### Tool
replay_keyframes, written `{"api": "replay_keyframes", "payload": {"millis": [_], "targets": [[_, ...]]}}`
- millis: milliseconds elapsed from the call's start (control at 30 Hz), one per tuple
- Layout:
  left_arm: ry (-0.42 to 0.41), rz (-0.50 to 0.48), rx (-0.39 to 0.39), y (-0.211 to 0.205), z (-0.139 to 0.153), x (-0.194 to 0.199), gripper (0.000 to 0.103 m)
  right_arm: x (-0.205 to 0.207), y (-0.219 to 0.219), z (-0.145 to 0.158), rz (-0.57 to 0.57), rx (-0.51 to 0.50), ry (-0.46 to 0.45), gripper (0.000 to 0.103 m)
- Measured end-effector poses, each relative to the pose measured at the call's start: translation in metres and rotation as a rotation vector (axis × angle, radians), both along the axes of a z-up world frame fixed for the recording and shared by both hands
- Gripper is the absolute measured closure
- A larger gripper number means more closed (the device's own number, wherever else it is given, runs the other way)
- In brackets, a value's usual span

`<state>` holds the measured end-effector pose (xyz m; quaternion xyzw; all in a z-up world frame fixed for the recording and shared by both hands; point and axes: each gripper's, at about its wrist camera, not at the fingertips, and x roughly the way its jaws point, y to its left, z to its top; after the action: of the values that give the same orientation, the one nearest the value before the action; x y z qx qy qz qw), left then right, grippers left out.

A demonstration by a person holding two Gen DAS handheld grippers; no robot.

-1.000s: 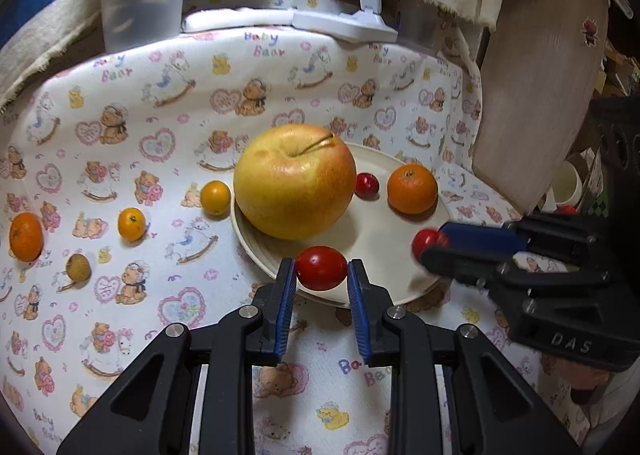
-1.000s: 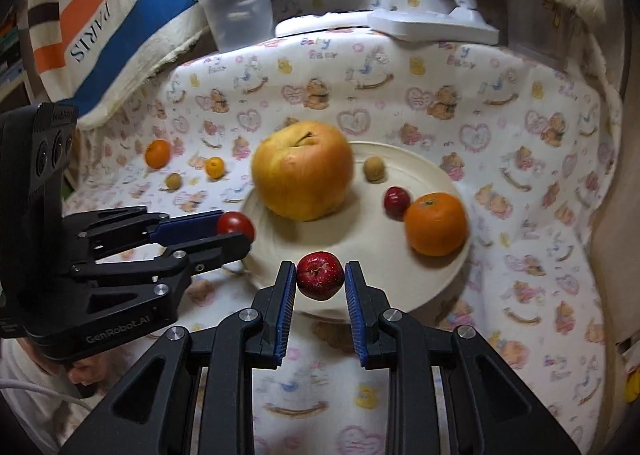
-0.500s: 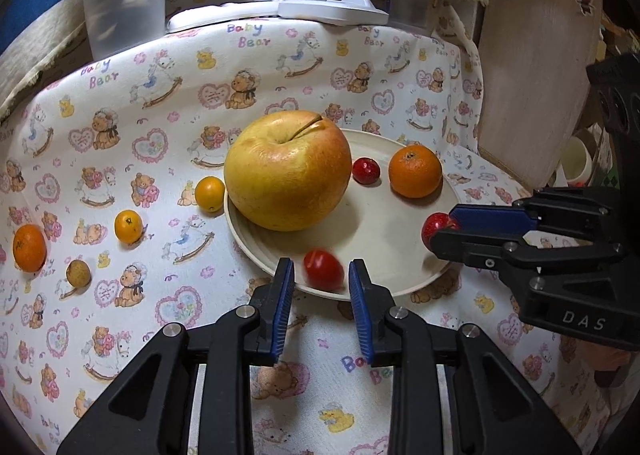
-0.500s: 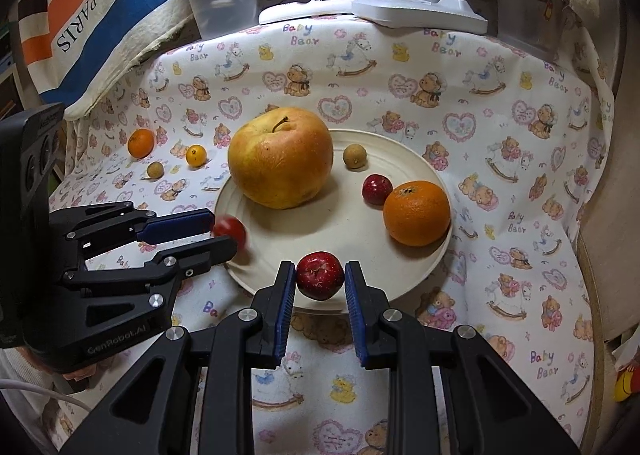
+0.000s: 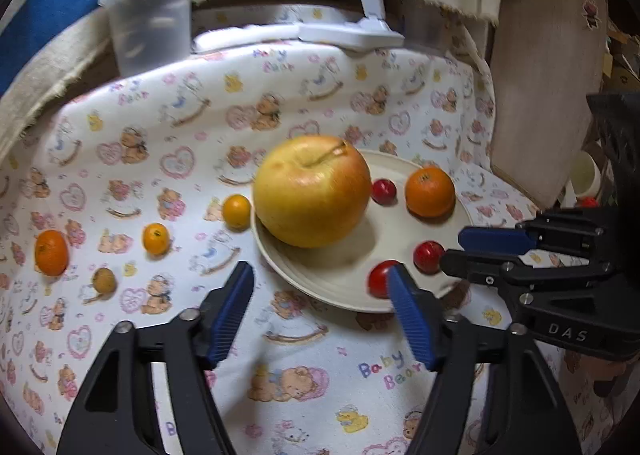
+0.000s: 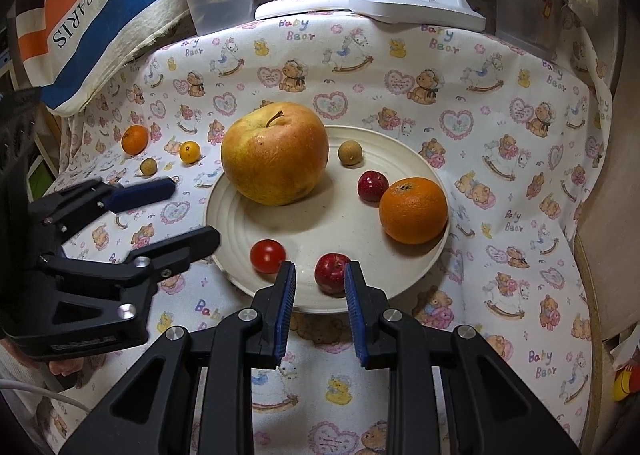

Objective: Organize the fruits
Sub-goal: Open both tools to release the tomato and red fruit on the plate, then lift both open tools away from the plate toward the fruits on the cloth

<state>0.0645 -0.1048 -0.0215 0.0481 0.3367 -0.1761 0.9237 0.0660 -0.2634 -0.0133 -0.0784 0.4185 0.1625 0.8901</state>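
Observation:
A cream plate [image 6: 320, 223] holds a big yellow-red apple [image 6: 276, 153], an orange [image 6: 413, 210], a small red fruit [image 6: 372, 185] and a brown longan [image 6: 350, 153]. A cherry tomato [image 6: 267, 255] lies free near the plate's front rim, partly behind one finger in the left wrist view [image 5: 380, 279]. My left gripper [image 5: 320, 275] stands over the plate's near-left edge with its jaws opening and nothing between them. My right gripper [image 6: 320, 275] is shut on a second small red fruit [image 6: 332, 273] low over the plate's front edge.
On the bear-print cloth left of the plate lie two kumquats [image 5: 236, 211] [image 5: 156, 239], an orange [image 5: 51, 253] and a brown longan [image 5: 104, 279]. A clear plastic tub [image 5: 148, 15] and a white lamp base [image 5: 348, 33] stand at the back. A wooden board [image 5: 544, 95] leans at the right.
My left gripper let go of the cherry tomato, which now lies on the plate, and its jaws spread wide. The right gripper kept its hold on the red fruit.

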Motion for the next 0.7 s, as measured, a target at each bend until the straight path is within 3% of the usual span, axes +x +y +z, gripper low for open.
{"api": "replay_keyframes", "payload": {"millis": [67,100,133,167,300,500,633,700], "targets": [[-0.026,0.043,-0.006,0.004,0.006,-0.002,0.024,0.001,-0.004,0.001,-0.020,0.024,-0.009,0.075],[-0.049,0.062,-0.012,0.005,0.010,-0.005,0.022,0.001,-0.008,0.004,-0.036,0.059,-0.019,0.066],[-0.073,0.069,-0.024,0.006,0.015,-0.008,0.021,0.001,-0.013,0.007,-0.050,0.096,-0.030,0.046],[-0.097,0.069,-0.035,0.007,0.020,-0.012,0.018,-0.001,-0.020,0.012,-0.070,0.143,-0.053,0.038],[-0.193,0.107,-0.067,0.013,0.042,-0.028,0.008,-0.005,-0.034,0.029,-0.123,0.184,-0.137,0.035],[-0.244,0.143,-0.154,0.031,0.067,-0.043,0.005,-0.014,-0.036,0.042,-0.140,0.177,-0.227,0.035],[-0.290,0.170,-0.162,0.042,0.079,-0.048,0.003,-0.027,-0.028,0.049,-0.123,0.129,-0.325,0.020],[-0.305,0.192,-0.158,0.046,0.084,-0.050,0.002,-0.034,-0.025,0.052,-0.121,0.112,-0.373,0.018]]}}
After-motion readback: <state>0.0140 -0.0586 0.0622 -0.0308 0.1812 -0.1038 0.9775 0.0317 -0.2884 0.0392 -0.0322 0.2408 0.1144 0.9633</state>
